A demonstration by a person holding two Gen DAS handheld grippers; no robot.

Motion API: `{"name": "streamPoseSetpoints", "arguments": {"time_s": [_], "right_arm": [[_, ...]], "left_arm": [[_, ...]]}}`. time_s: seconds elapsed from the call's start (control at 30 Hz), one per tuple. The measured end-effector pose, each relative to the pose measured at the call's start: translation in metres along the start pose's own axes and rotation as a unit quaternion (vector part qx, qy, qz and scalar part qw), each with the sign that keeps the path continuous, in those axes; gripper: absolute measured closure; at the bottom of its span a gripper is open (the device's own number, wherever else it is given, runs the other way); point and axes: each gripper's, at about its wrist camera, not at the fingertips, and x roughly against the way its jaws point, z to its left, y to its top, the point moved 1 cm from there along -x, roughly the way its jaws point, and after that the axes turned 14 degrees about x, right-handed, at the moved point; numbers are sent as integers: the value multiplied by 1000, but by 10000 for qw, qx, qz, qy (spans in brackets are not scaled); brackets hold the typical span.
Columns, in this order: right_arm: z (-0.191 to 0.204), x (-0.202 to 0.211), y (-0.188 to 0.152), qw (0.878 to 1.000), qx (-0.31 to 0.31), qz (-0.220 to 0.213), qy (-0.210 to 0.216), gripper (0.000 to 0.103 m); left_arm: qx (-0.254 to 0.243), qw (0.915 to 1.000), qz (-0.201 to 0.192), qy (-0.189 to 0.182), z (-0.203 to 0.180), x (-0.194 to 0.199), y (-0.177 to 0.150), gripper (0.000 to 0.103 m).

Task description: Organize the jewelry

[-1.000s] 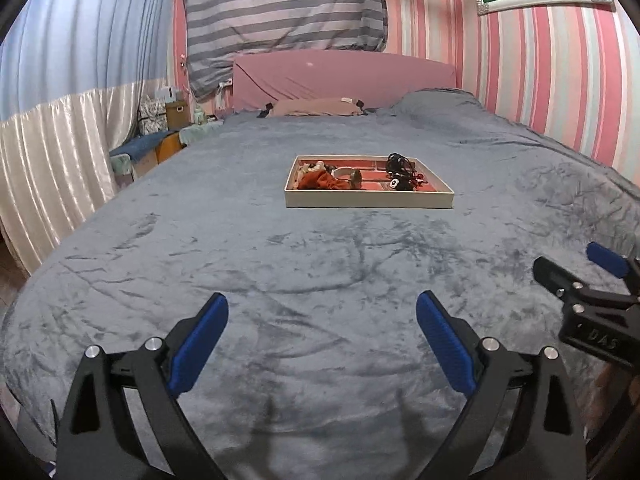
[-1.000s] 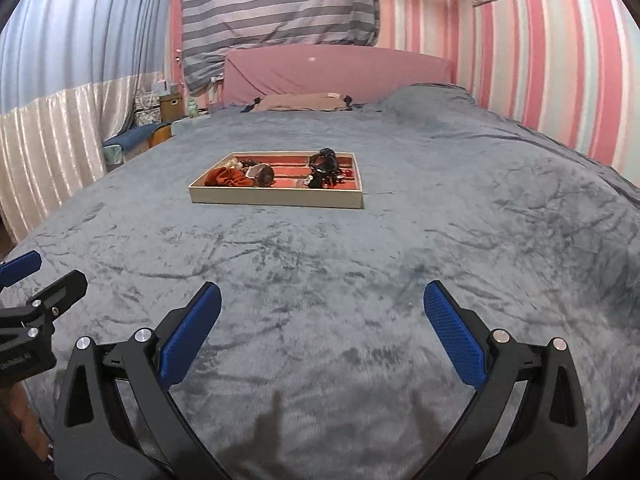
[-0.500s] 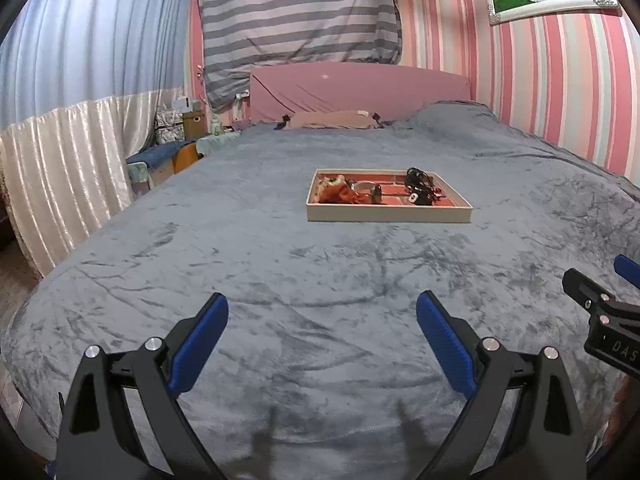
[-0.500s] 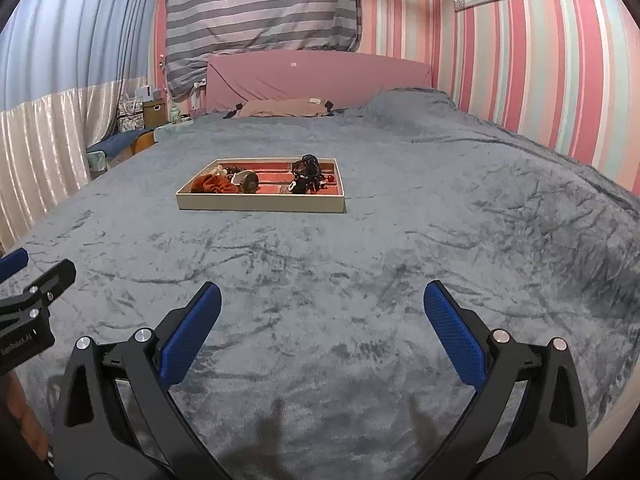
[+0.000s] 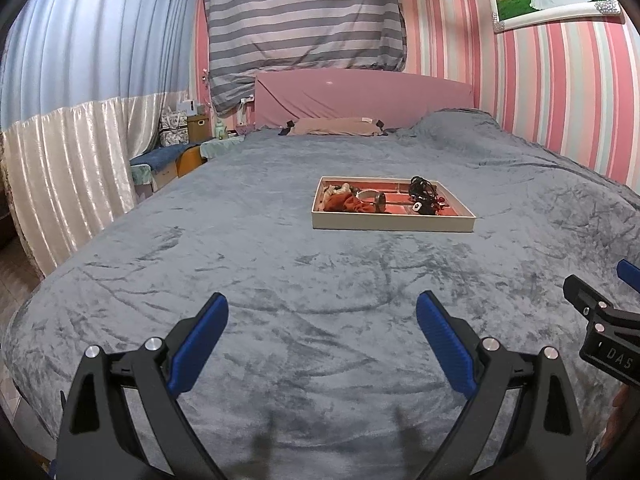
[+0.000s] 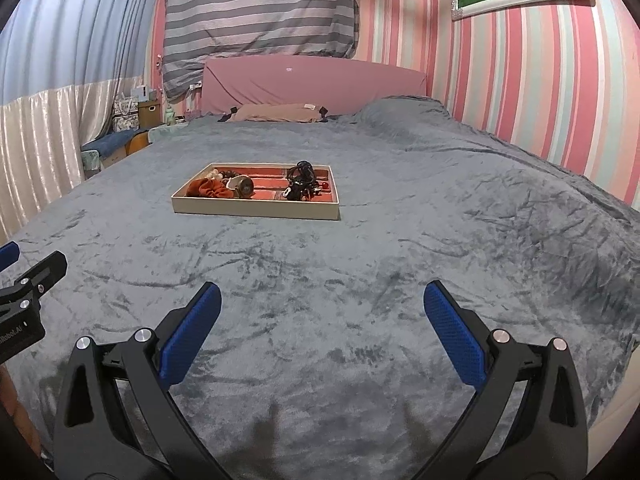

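Jewelry [image 5: 423,200] lies inside a shallow tray [image 5: 394,224] with a red lining, set flat near the middle of the bed [image 5: 280,280]. Contents form two clusters: a rust-red fabric piece [image 6: 208,189] with beads and a round pale item at the tray's left end, and a dark tangle of cords or chains [image 6: 301,185] toward its right. The red strip between the clusters is bare. Whether the tray has dividers cannot be told at this range.

Left hand-held gripper [image 5: 322,322]: jaws wide, holding nothing, low over the blanket and well short of the tray. Right hand-held gripper [image 6: 322,312]: likewise wide and empty, beside the left one, aimed at the tray. Each shows at the edge of the other's view.

Judgement: the spread jaws and level aim suit either an approach to the tray or a withdrawal from it. The clustered contents fit both a tray awaiting sorting and one already grouped by kind; the pictures do not settle which. The tangled dark pile would likely snag and lift as one mass if pinched
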Motion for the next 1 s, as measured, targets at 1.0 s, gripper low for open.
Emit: {"name": "streamPoseSetpoints", "arguments": {"time_s": [1.0], "right_arm": [[3,16,2,9997,30,-224,-63,4]], "left_arm": [[83,9998,-189,2,0,11,1,10]]}}
